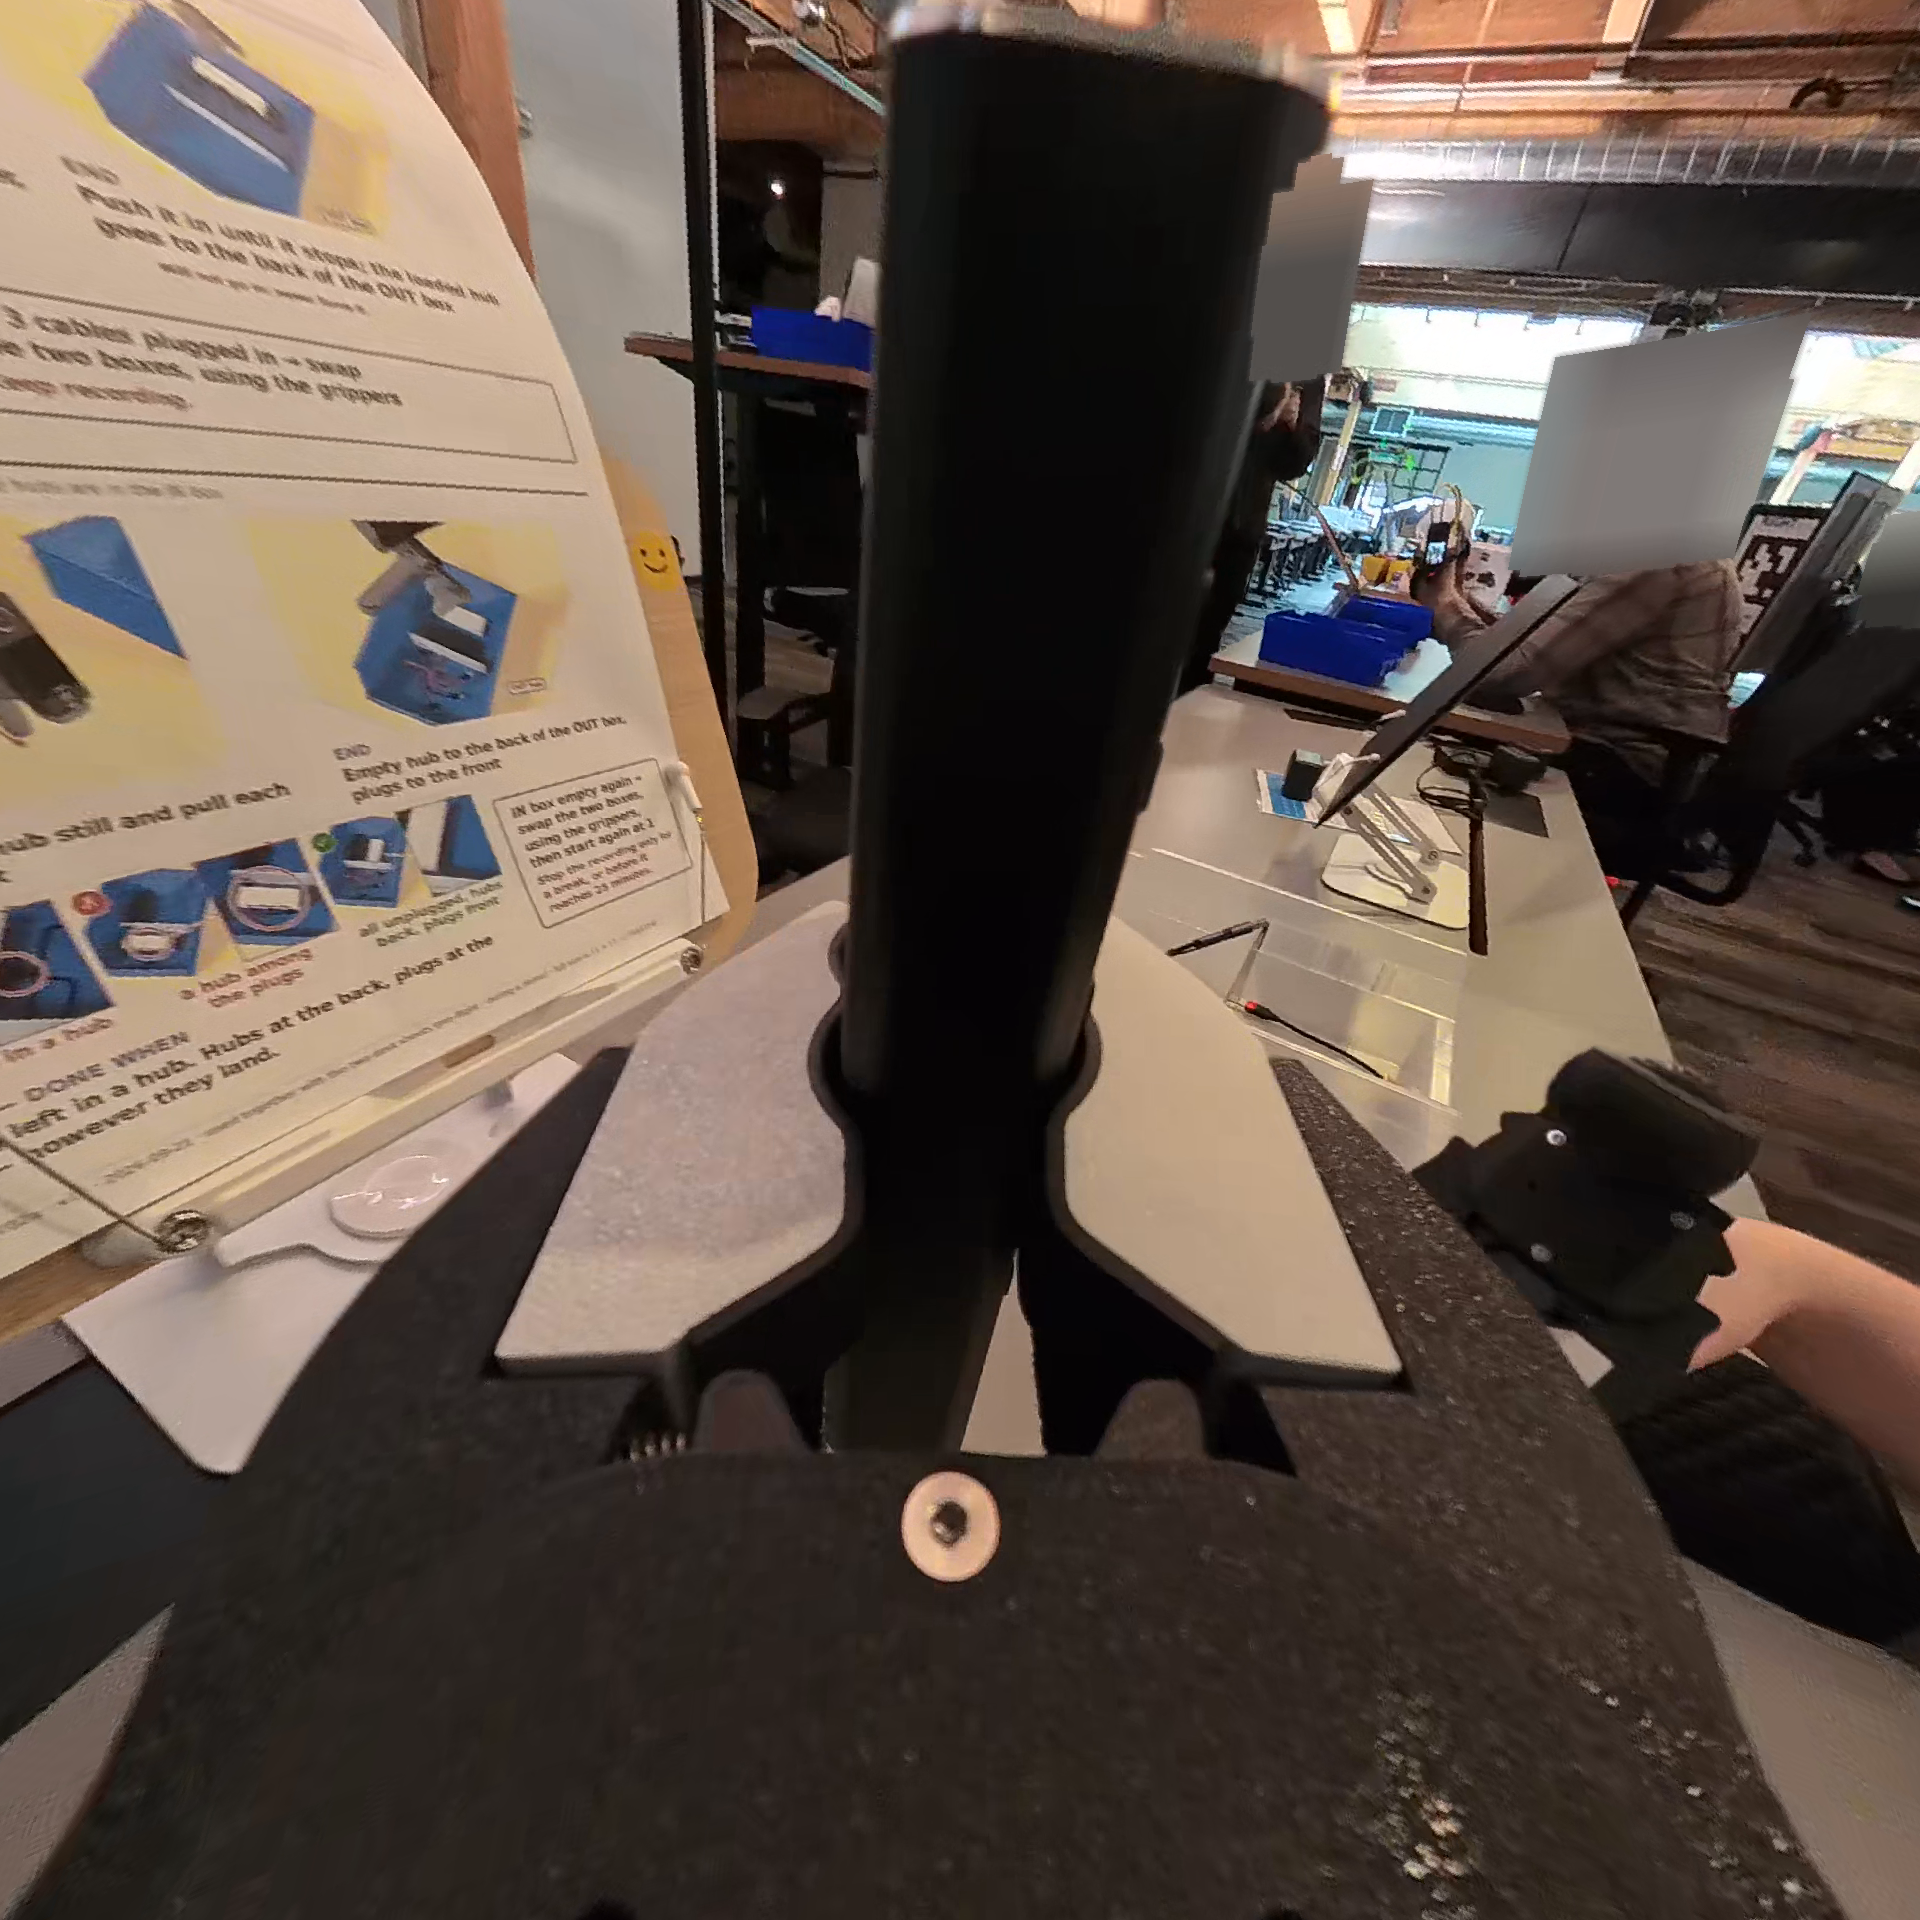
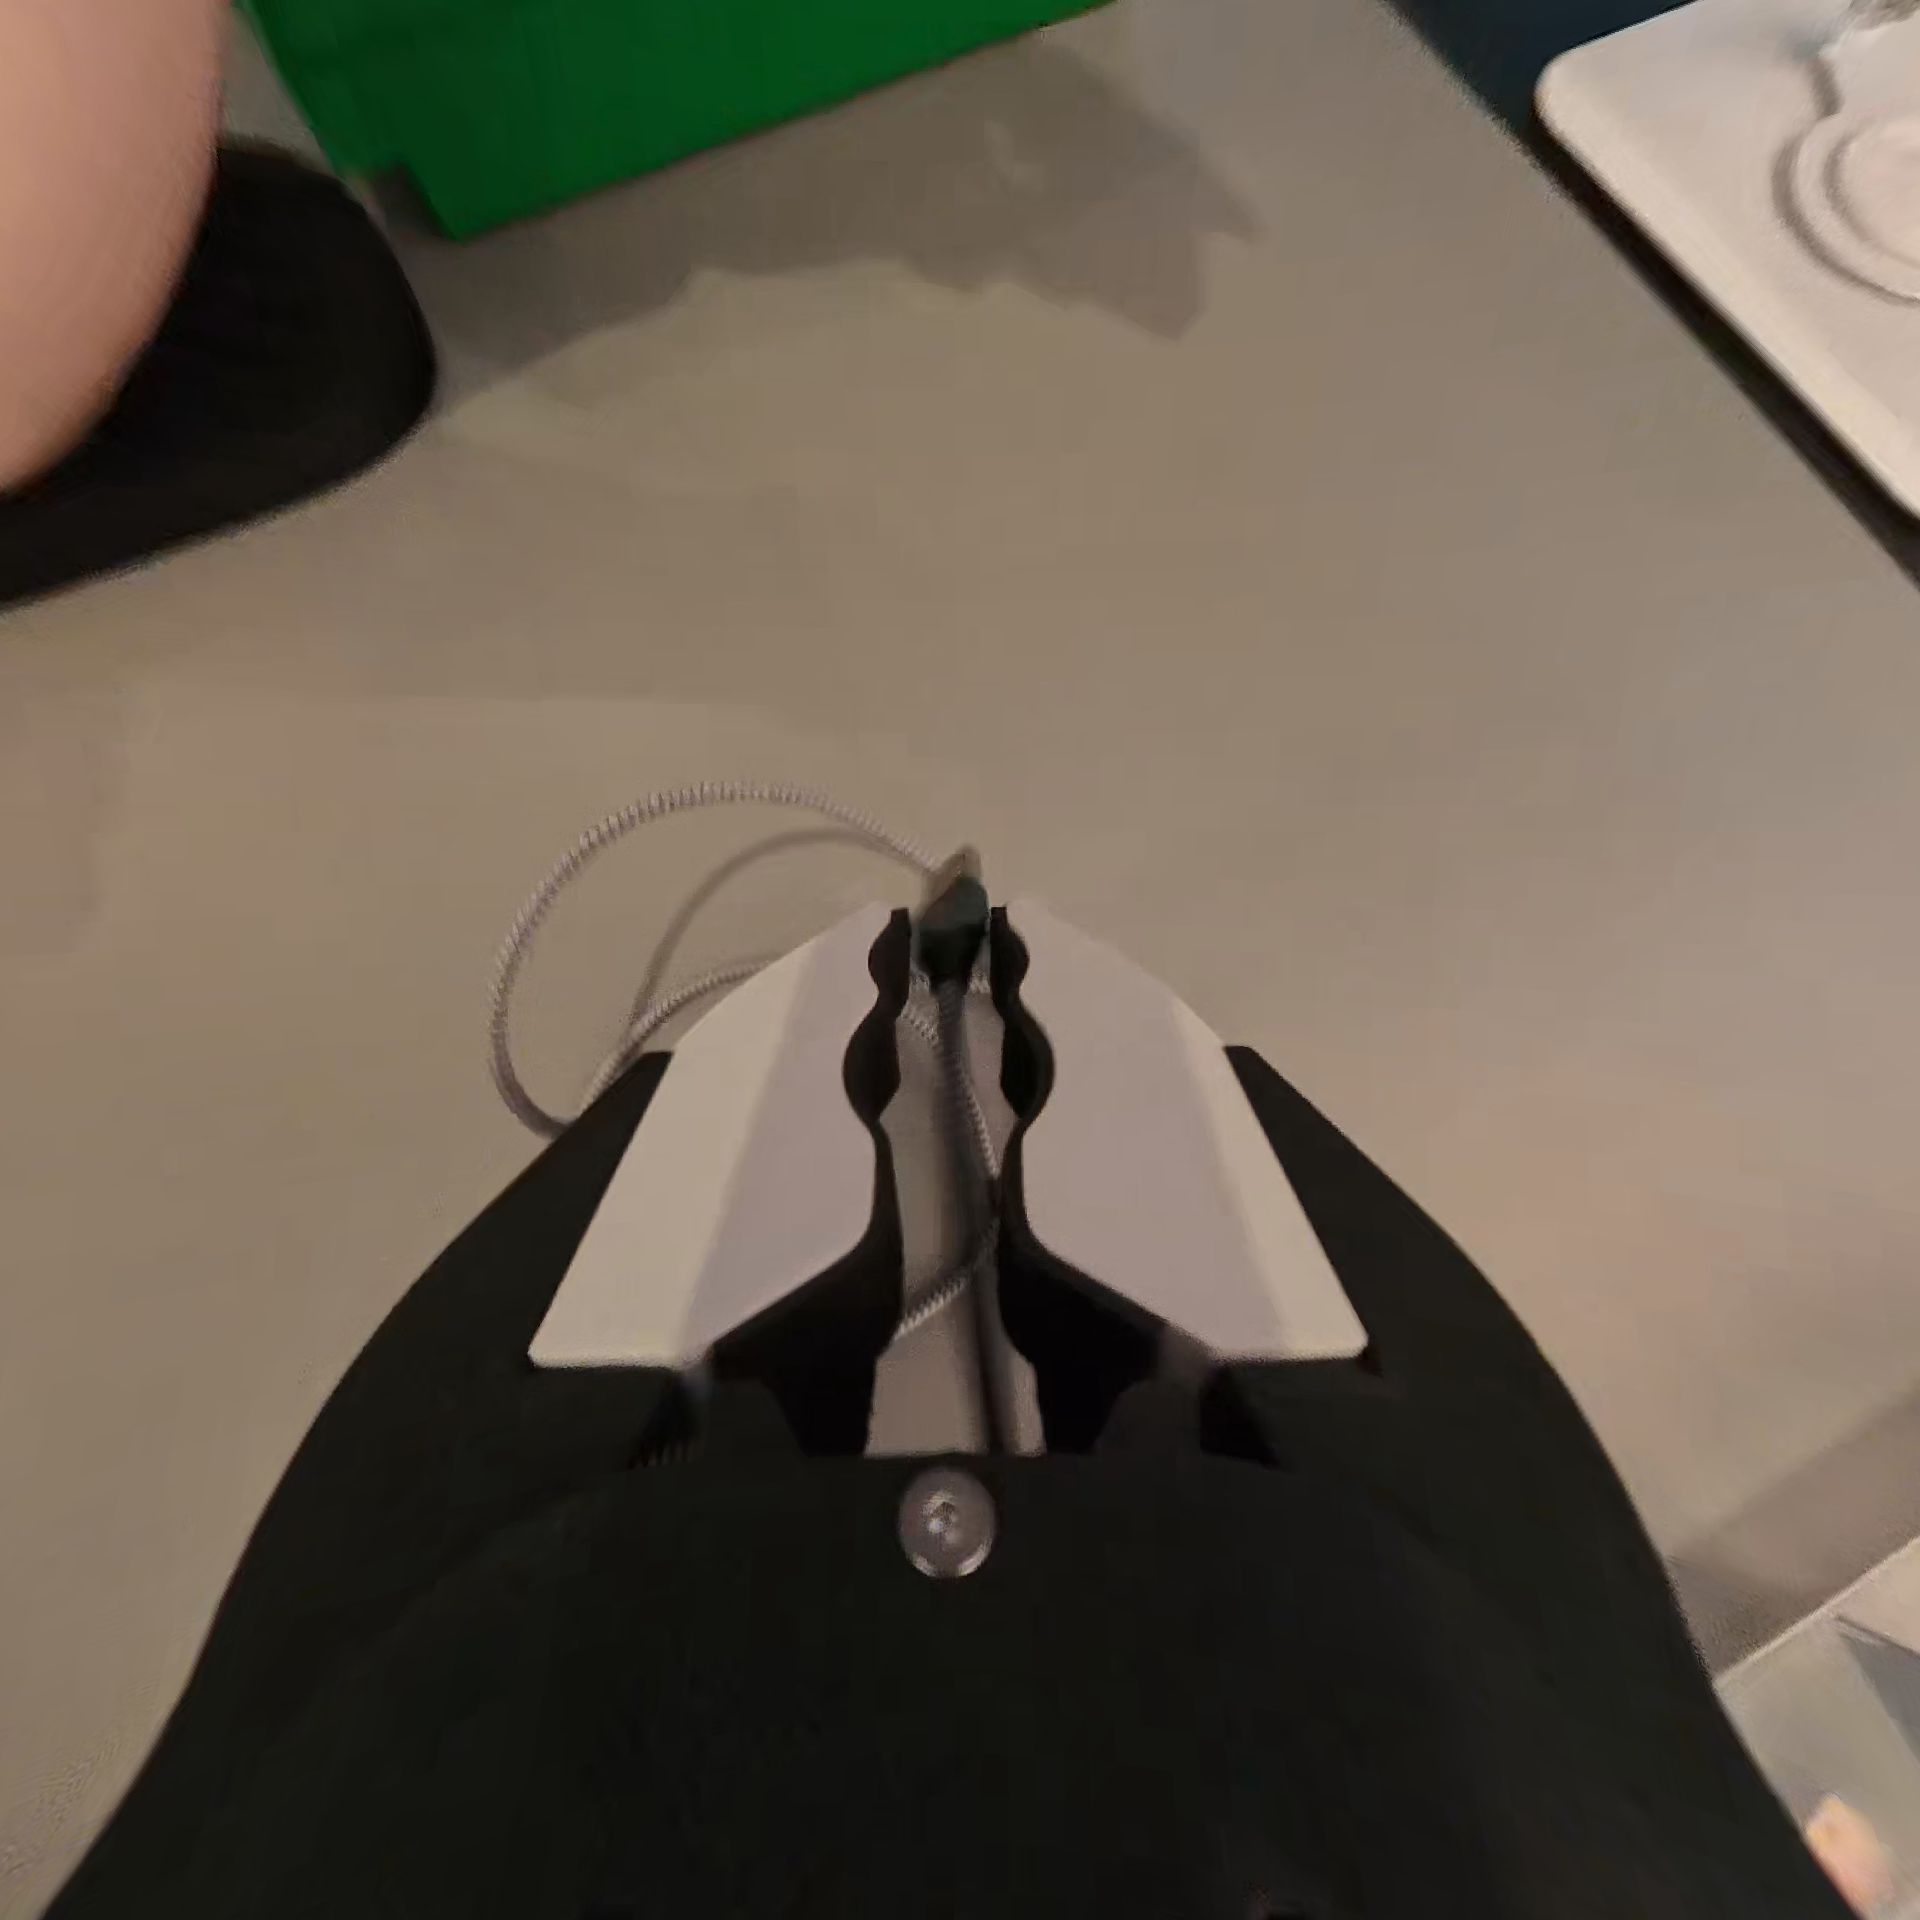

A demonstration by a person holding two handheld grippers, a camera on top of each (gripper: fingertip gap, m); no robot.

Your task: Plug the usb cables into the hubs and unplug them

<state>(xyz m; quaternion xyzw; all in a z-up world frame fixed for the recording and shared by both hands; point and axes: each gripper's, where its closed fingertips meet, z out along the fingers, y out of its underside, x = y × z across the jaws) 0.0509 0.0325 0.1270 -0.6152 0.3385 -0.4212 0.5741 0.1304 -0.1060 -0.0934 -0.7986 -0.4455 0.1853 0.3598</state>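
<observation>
left gripper (image 1: 961,1049) fingers clamped on black hub, pointing up; right gripper (image 2: 948,920) fingers pinch plug, angled down

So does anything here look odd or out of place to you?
Nothing is spilled or broken. One oddity: the left gripper holds the long black hub standing on end, high above the table. The right gripper pinches a braided USB cable by its plug, the slack looped loosely on the table.
</observation>
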